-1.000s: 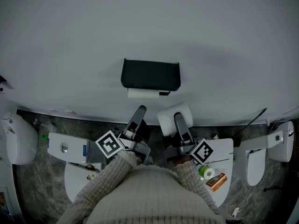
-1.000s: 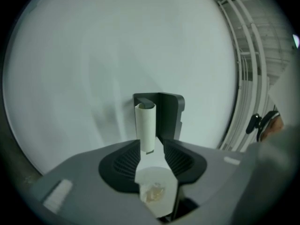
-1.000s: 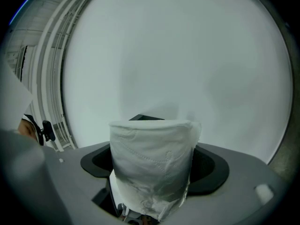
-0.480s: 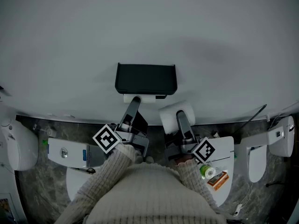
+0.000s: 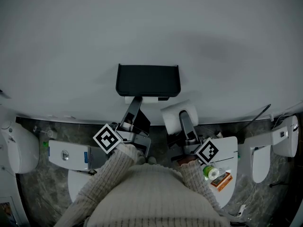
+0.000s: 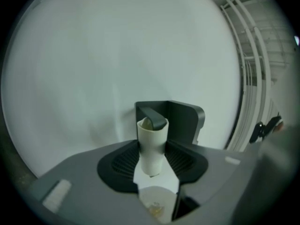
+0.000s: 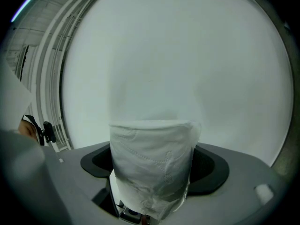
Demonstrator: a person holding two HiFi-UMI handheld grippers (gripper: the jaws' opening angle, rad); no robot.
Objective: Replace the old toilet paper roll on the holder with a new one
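A black wall holder (image 5: 148,79) carries the old roll (image 5: 150,100), a thin whitish tube that peeks out under it. My left gripper (image 5: 138,100) reaches up to that roll. In the left gripper view the old roll (image 6: 152,144) hangs on the holder's arm (image 6: 152,114), between the ribbed pads (image 6: 123,159). The jaws are closing around it, and no firm press shows. My right gripper (image 5: 182,115) is shut on a full white new roll (image 5: 171,118), just right of and below the holder. The new roll (image 7: 152,163) fills the right gripper view.
The holder sits on a plain pale wall. Below are white toilets at the far left (image 5: 19,148) and far right (image 5: 279,143), and a white surface (image 5: 229,150) holding a green item (image 5: 209,174) and an orange box (image 5: 220,183). The floor is dark marble.
My left gripper has risen from below the holder to the old roll. The right gripper with the new roll has barely shifted.
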